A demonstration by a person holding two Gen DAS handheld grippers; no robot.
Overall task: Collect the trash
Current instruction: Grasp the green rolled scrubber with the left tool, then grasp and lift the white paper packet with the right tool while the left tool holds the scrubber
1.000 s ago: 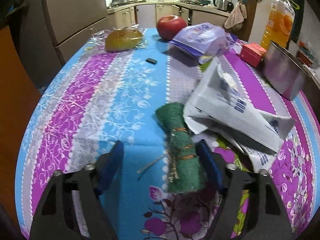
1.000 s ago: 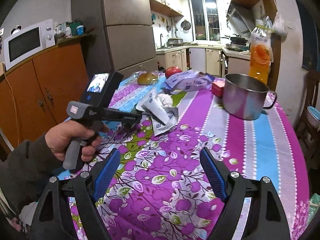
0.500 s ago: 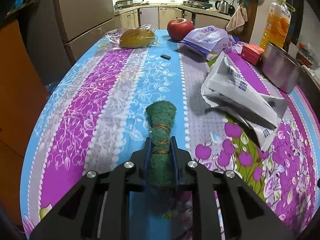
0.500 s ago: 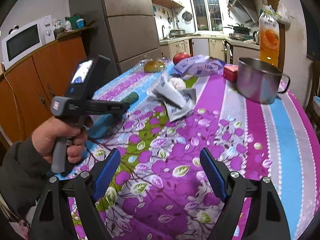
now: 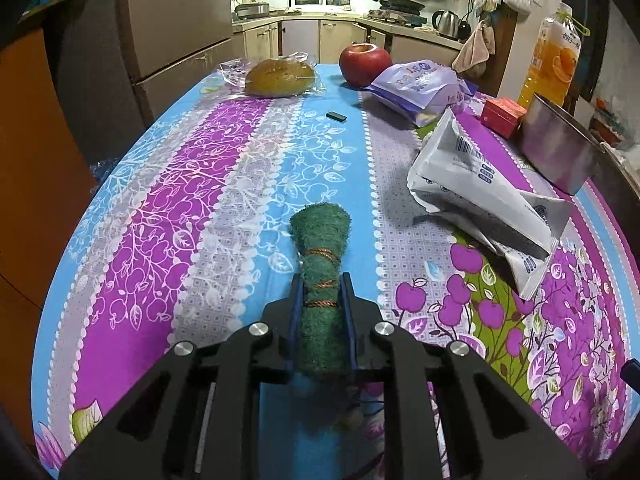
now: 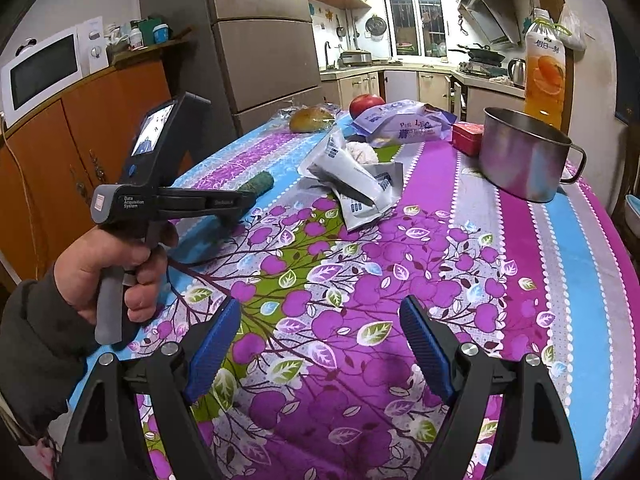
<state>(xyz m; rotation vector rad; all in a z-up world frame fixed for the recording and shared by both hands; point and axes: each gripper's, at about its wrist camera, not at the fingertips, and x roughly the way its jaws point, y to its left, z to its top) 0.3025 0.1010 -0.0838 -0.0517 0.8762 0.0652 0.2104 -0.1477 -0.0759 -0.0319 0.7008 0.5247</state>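
A green scouring pad (image 5: 320, 240), rolled and tied with brown string, sticks out forward from my left gripper (image 5: 322, 288), which is shut on its near half. The right wrist view shows a hand (image 6: 108, 264) holding that left gripper (image 6: 244, 200), with the green pad (image 6: 258, 182) just over the tablecloth (image 6: 400, 264). Crumpled white wrappers (image 5: 480, 192) lie to the pad's right, apart from it. From the right wrist, the same wrappers (image 6: 352, 176) sit at the table's middle. My right gripper (image 6: 320, 320) stands open over the purple cloth with nothing between its fingers.
At the far end lie a bagged bun (image 5: 280, 76), a red apple (image 5: 364, 64), a purple snack bag (image 5: 420, 86) and a small black piece (image 5: 336, 116). A red box (image 5: 502, 114), a steel pot (image 6: 520, 156) and an orange juice bottle (image 6: 544, 76) stand on the right. A fridge (image 6: 260, 40) and orange cabinets (image 6: 52, 152) flank the left.
My left gripper's jaws closed on the green pad, and pad and gripper shifted left, away from the white wrappers. The right gripper stays open and came a little lower over the table.
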